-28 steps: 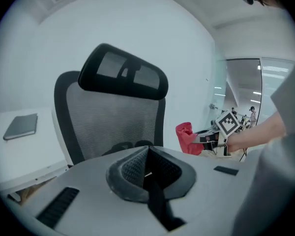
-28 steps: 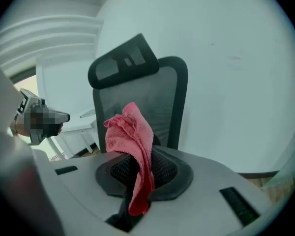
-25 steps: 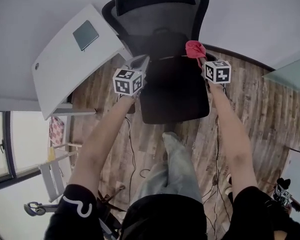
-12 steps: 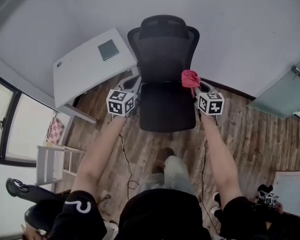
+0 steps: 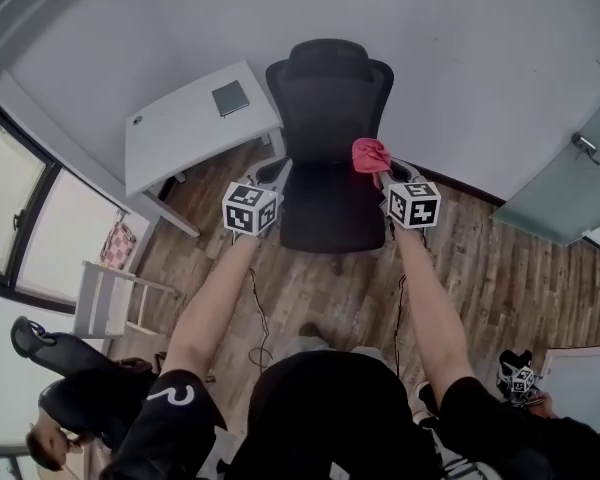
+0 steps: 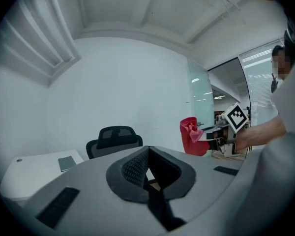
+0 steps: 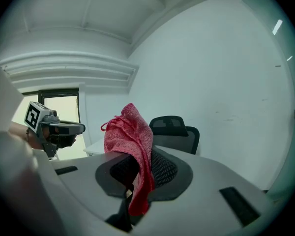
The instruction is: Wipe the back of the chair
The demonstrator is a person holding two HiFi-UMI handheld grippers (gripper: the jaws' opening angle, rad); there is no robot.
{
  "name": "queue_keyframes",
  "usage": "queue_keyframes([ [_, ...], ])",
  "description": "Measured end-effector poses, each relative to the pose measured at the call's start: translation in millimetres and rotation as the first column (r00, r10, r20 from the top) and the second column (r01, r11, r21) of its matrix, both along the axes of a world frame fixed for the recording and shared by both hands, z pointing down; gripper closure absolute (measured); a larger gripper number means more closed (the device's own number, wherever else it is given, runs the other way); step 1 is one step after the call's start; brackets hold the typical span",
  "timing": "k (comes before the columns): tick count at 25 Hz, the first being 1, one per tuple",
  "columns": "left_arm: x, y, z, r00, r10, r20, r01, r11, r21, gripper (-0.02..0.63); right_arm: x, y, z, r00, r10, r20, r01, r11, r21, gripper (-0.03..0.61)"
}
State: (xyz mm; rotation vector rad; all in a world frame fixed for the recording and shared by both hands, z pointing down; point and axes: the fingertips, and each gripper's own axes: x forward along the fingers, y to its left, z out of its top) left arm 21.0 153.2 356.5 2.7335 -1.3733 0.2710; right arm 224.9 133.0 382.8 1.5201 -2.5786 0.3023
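Note:
A black mesh office chair (image 5: pixel 330 138) stands against the white wall, its backrest (image 5: pixel 330 88) facing me. My right gripper (image 5: pixel 382 173) is shut on a bunched red cloth (image 5: pixel 370 154), held over the seat's right edge, apart from the backrest. My left gripper (image 5: pixel 275 173) hovers by the seat's left edge, shut with nothing in it. In the right gripper view the red cloth (image 7: pixel 130 139) hangs from the jaws, with the chair (image 7: pixel 176 129) beyond. The left gripper view shows the chair (image 6: pixel 115 139) farther off and the cloth (image 6: pixel 191 134) to the right.
A white desk (image 5: pixel 175 138) with a dark flat tablet (image 5: pixel 230 98) stands left of the chair. A glass door (image 5: pixel 570 193) is at the right. A white slatted rack (image 5: pixel 105 303), cables (image 5: pixel 260 313) on the wood floor and another person (image 5: pixel 65 413) are at the lower left.
The chair now looks smaller and farther than a second ago; I have drawn back from it. Both grippers stayed level in front of the seat, the right one keeping the cloth.

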Motion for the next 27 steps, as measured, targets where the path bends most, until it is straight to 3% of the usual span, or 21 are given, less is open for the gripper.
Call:
queue_keyframes([
  [9,32.1,76.0,6.5,0.998,-0.064,-0.020,0.063,0.998,-0.027,0.589,17.5,78.3,-4.4,0.997,-0.083,-0.005,0.083,0.997,-0.008,0.512],
  [27,41.1,200.8,23.0,0.992,-0.123,-0.033,0.122,0.992,-0.024,0.589,25.0,192.9,5.9,0.989,-0.145,0.013,0.145,0.989,-0.032,0.512],
])
